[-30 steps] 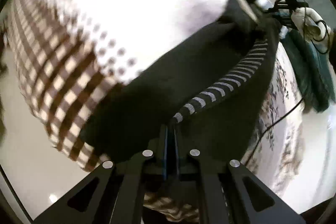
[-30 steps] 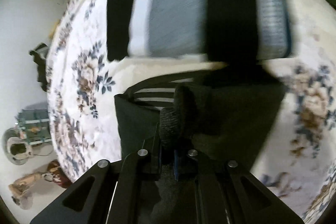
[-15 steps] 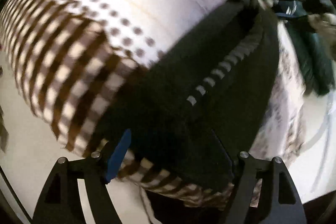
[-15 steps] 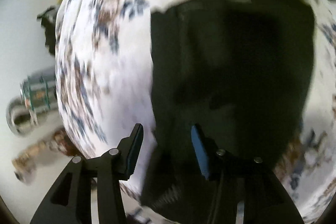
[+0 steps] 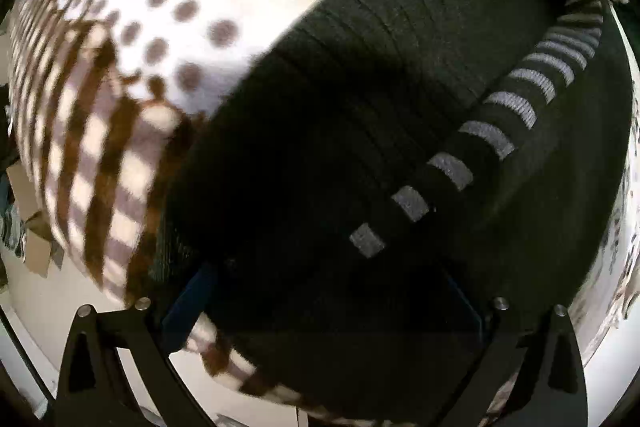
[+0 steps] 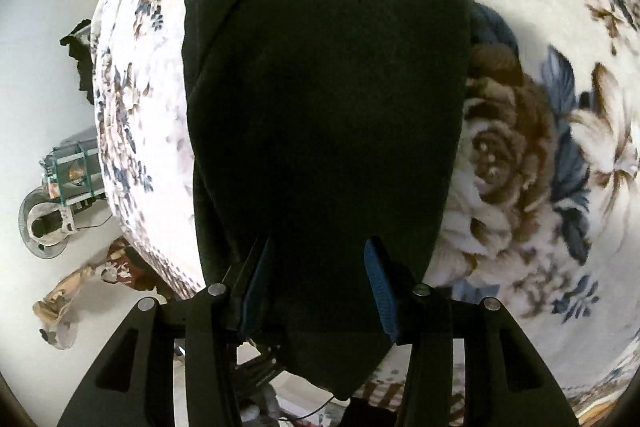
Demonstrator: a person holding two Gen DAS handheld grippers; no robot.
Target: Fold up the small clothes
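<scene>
A black knitted garment [image 5: 360, 131] with a grey-striped edge [image 5: 484, 135] lies folded on the patterned bed cover [image 5: 132, 39]. It fills the middle of the right wrist view [image 6: 328, 99] as a flat dark panel. My left gripper [image 5: 328, 303] is open, its blue-padded fingers [image 5: 188, 311] spread wide just above the garment's near end. My right gripper [image 6: 318, 287] is open too, its blue pads [image 6: 378, 287] either side of the garment's near edge, holding nothing.
The bed cover has brown checks and dots in the left wrist view and blue-brown flowers [image 6: 516, 147] in the right wrist view. Beyond the bed edge, the pale floor carries a fan [image 6: 48, 223], a green rack [image 6: 72, 171] and scattered items [image 6: 76, 287].
Both grippers were shut on the garment a second ago; both have opened and let it go. The garment now lies flat, and both cameras have dropped closer to it.
</scene>
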